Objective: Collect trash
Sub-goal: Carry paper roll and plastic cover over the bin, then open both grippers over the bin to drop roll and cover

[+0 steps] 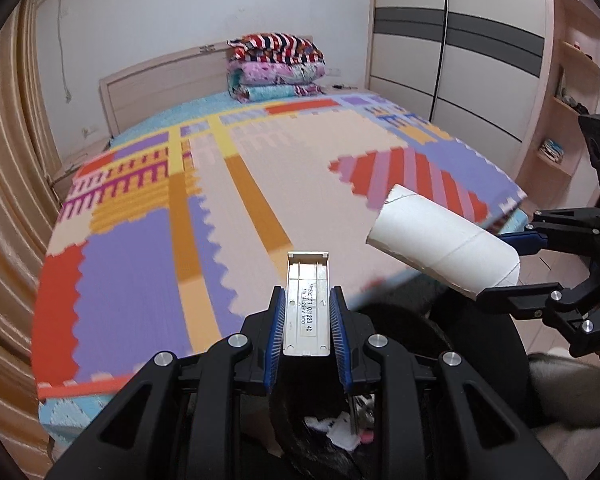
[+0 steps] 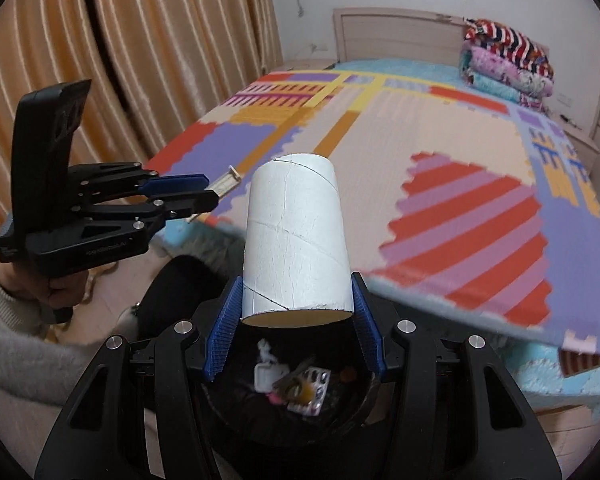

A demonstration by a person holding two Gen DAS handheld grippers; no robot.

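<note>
**Two pieces of trash held over the bin**

A white cardboard tube (image 2: 296,236), creased and open-ended, sits clamped near its lower end above a black bin (image 2: 364,396) holding a blister pack (image 2: 314,390) and white scraps. To its left, a flat cream plastic strip (image 1: 306,304) with a printed label is pinched lengthwise, pointing away.

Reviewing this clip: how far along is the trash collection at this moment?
Partly done: the black bin below already holds a blister pack and white scraps. In hand: the left gripper is shut on a flat plastic piece, the right gripper on a cardboard tube, both above the bin. Left: dropping both. The bed shows no other trash.
</note>
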